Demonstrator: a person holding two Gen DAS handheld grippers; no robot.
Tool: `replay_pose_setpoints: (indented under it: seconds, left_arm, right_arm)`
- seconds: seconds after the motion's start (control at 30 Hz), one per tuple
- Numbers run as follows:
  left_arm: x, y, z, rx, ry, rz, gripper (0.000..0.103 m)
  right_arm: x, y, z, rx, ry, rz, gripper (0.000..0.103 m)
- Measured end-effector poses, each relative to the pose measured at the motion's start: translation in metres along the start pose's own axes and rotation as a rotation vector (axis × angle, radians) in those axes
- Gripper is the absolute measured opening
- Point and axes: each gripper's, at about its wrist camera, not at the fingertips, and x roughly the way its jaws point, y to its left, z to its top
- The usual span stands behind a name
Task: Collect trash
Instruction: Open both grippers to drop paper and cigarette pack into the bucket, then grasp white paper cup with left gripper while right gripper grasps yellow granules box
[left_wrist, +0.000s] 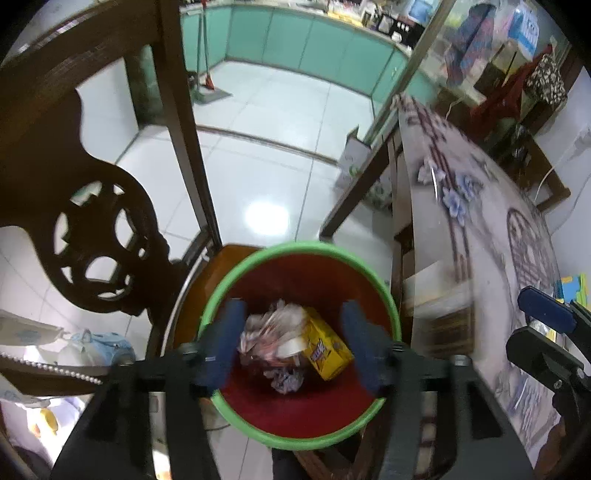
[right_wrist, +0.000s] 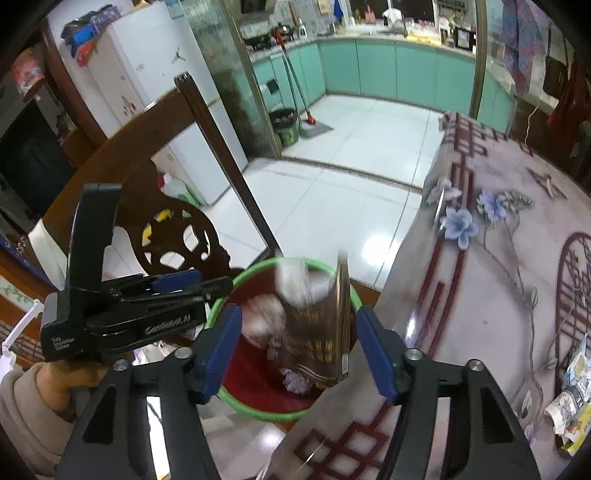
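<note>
Both grippers hung over the bin (left_wrist: 299, 435) w/ jaws apart, left gripper (left_wrist: 295, 343) empty, right gripper (right_wrist: 299, 343) clear of a blurred brown packet (right_wrist: 325, 332) standing on end in the bin; wrappers (right_wrist: 570, 398) lay on the table (right_wrist: 498, 314), right-hand side, nearer the right gripper.

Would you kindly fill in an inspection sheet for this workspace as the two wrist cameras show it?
Surface: table with flower-print cloth.
Job's things: bin, green rim, on a chair seat; inside it a yellow box and crumpled paper. A blurred brown packet is between the right gripper's open jaws, over the bin.
Clutter: wrappers at the table edge; paper ball further along.
Grippers: left gripper open above the bin; right gripper open.
Cables: white cord beyond the table.
Surroundings: carved chair back, tiled floor, teal cabinets.
</note>
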Motion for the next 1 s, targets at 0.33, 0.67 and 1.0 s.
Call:
replay_pose_setpoints:
  seconds: [0.33, 0.67, 1.0]
  left_arm:
    - [-0.038, -0.016, -0.018, -0.002, -0.070, 0.042, 0.075]
    - [-0.054, -0.122, -0.063, 0.201, -0.069, -0.080, 0.078]
    - [-0.038, -0.261, -0.106, 0.348, -0.002, -0.183, 0.079]
  right_arm:
    - [-0.037, -0.020, -0.013, 0.042, -0.063, 0.002, 0.065]
    - [-0.124, -0.150, -0.079, 0.210, -0.090, -0.217, 0.065]
    - [-0.182, -0.349, -0.170, 0.552, -0.015, -0.443, 0.065]
